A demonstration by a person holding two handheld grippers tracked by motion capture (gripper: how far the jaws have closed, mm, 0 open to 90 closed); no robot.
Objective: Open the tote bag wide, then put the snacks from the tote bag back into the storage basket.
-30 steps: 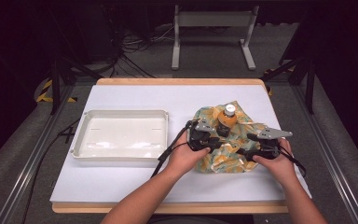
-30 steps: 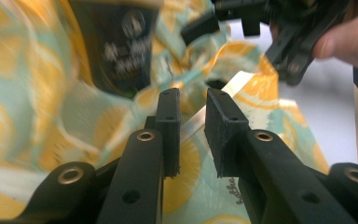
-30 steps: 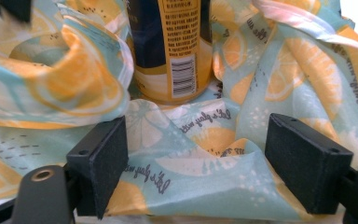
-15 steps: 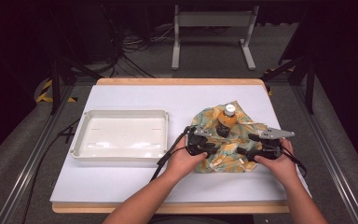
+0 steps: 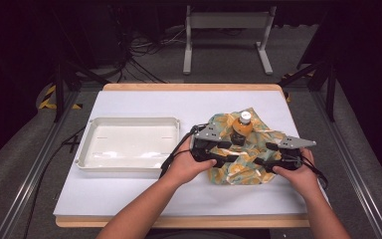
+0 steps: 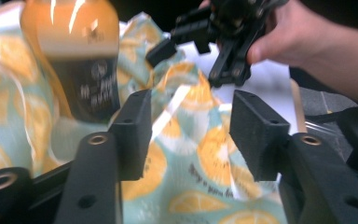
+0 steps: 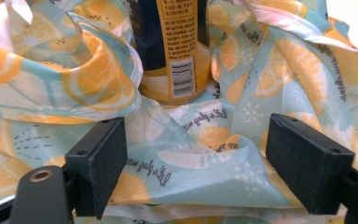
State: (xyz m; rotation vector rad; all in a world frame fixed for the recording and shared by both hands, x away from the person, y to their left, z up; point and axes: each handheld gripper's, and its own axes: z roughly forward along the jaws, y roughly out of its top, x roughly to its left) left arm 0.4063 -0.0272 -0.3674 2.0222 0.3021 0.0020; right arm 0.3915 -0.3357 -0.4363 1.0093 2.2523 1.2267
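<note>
A crumpled cloth (image 5: 258,142) printed with lemon slices lies on the right half of the white table (image 5: 144,102). An orange bottle (image 5: 241,125) with a pale cap stands upright on it. My left gripper (image 5: 231,155) reaches in from the left and my right gripper (image 5: 261,160) from the right, low over the cloth's near part. In the left gripper view the gripper (image 6: 191,107) is open over folds of cloth (image 6: 191,158), bottle (image 6: 74,56) at upper left. In the right gripper view the gripper (image 7: 196,135) is open around a cloth fold (image 7: 205,172) before the bottle (image 7: 172,46).
A shallow white tray (image 5: 87,149) sits on the left half of the table, apart from the cloth. Black cables trail from both grippers toward the tray's right edge and the table's right side. Dark floor, cables and a metal stand lie beyond the far edge.
Both hands have shifted only slightly over the cloth. The bottle stands where it was and nothing has been taken hold of.
</note>
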